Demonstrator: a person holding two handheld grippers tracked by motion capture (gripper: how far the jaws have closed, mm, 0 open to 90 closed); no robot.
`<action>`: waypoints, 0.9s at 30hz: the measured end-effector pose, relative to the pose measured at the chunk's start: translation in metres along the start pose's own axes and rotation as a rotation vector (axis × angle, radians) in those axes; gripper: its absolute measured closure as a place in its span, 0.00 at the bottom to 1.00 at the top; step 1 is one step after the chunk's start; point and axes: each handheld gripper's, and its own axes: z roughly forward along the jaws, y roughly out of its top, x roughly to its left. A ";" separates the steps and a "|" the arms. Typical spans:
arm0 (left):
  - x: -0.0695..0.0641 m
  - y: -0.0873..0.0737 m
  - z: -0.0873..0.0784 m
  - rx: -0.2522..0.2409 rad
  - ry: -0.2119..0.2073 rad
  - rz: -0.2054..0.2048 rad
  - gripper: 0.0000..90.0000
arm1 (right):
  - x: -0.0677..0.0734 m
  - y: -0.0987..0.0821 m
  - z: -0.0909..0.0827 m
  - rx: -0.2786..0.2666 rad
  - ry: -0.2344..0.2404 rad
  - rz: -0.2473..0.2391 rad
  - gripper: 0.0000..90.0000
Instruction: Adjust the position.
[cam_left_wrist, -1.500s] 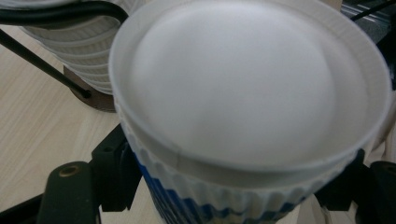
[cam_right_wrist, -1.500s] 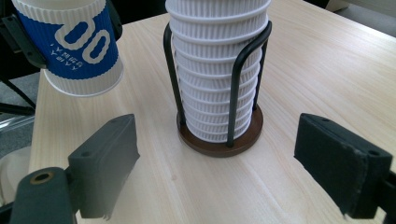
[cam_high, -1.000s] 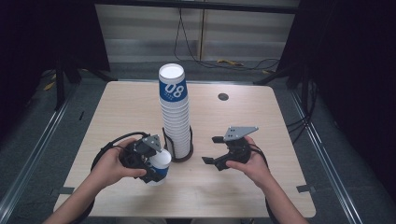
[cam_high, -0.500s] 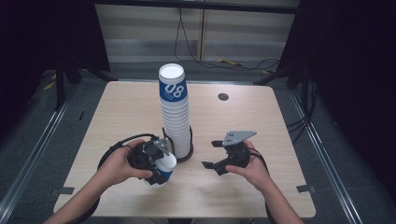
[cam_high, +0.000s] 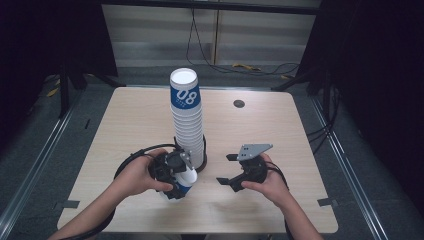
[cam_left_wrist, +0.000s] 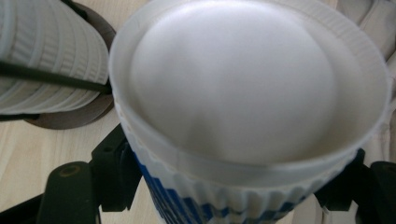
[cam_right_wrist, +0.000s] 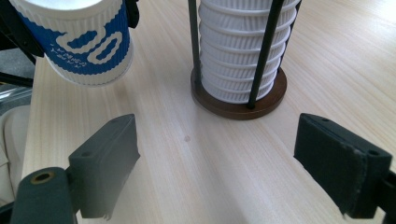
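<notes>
Cup (cam_high: 186, 178) sat clamped in left gripper (cam_high: 172, 174), probably tilted, near table edge beside cup stack (cam_high: 187, 120); right gripper (cam_high: 231, 170) gaped wide, empty, just right of cup.

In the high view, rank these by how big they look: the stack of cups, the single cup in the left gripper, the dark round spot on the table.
1. Stack of cups, clearly largest.
2. Single cup in the left gripper, partly hidden.
3. Dark round spot, smallest; it lies farther from the camera, but the gap looks too wide for that to matter.
</notes>
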 end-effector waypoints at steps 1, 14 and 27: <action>-0.001 0.003 0.001 0.005 0.002 0.004 0.27 | 0.000 0.000 -0.001 -0.004 0.001 0.002 0.14; 0.000 0.016 0.001 -0.003 -0.001 0.005 0.27 | 0.002 0.000 -0.001 -0.005 0.019 -0.007 0.15; 0.003 0.023 0.006 -0.022 0.012 0.025 0.27 | 0.006 0.006 -0.004 -0.029 0.057 -0.010 0.15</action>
